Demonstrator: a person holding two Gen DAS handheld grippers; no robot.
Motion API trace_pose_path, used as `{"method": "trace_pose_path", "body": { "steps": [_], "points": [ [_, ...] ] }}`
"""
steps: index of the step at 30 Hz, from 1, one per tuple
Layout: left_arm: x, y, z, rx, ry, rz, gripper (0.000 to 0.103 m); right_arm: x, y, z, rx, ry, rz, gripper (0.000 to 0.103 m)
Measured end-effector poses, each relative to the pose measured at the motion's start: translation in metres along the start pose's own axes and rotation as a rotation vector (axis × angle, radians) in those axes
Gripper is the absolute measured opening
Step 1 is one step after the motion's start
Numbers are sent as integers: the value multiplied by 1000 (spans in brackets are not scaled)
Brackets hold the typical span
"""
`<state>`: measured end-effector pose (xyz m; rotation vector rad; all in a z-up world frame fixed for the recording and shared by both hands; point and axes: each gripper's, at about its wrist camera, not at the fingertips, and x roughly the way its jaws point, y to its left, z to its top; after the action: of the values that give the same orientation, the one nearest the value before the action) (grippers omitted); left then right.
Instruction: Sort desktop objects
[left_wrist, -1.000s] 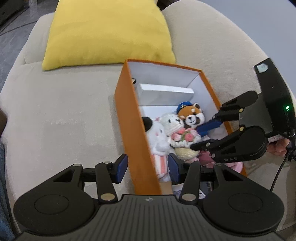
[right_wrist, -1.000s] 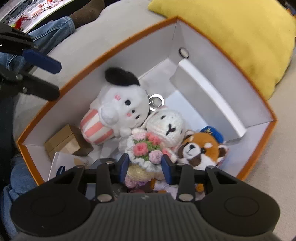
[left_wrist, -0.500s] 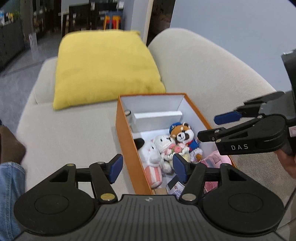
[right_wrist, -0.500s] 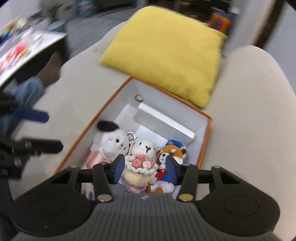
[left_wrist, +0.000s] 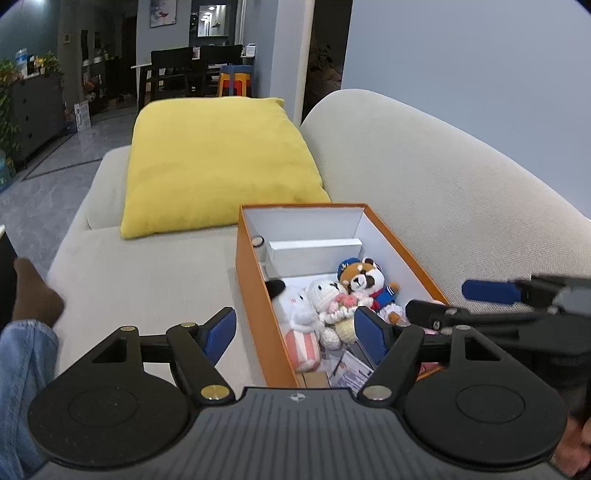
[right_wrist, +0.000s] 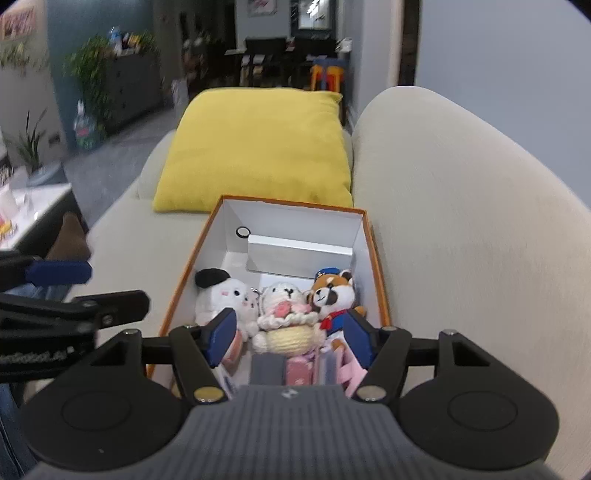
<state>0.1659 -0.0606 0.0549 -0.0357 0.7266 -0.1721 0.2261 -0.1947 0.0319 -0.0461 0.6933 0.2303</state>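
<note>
Beige woven sofa (left_wrist: 155, 280) carries a plump yellow cushion (left_wrist: 218, 166) and, just in front of it, an orange cardboard box (right_wrist: 380, 280) with a white lining, its long axis running away from the cameras. Inside lie fuzzy plush toys, a white dog (right_wrist: 221, 295), a crocheted lamb (right_wrist: 284, 314) and a red panda (right_wrist: 332, 295), faces toward the cameras. No writing reads clearly. Left gripper (left_wrist: 295, 332) and right gripper (right_wrist: 286, 336) have just been opening, jaws wide, gripping nothing.

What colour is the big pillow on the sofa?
Yellow. The pillow shows best in the left wrist view.
</note>
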Motion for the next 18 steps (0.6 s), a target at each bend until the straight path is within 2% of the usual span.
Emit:
{"method": "trace_pose_path", "body": {
  "steps": [7,12,18],
  "points": [
    [17,2,-30,-15,9,36,84,17,5,-46,82,-72,-72,68],
    [28,6,-41,-28,15,57,84,21,6,-55,85,-101,-83,67],
    [39,5,-49,-22,43,71,88,32,1,-60,119,-51,-93,67]
  ]
}}
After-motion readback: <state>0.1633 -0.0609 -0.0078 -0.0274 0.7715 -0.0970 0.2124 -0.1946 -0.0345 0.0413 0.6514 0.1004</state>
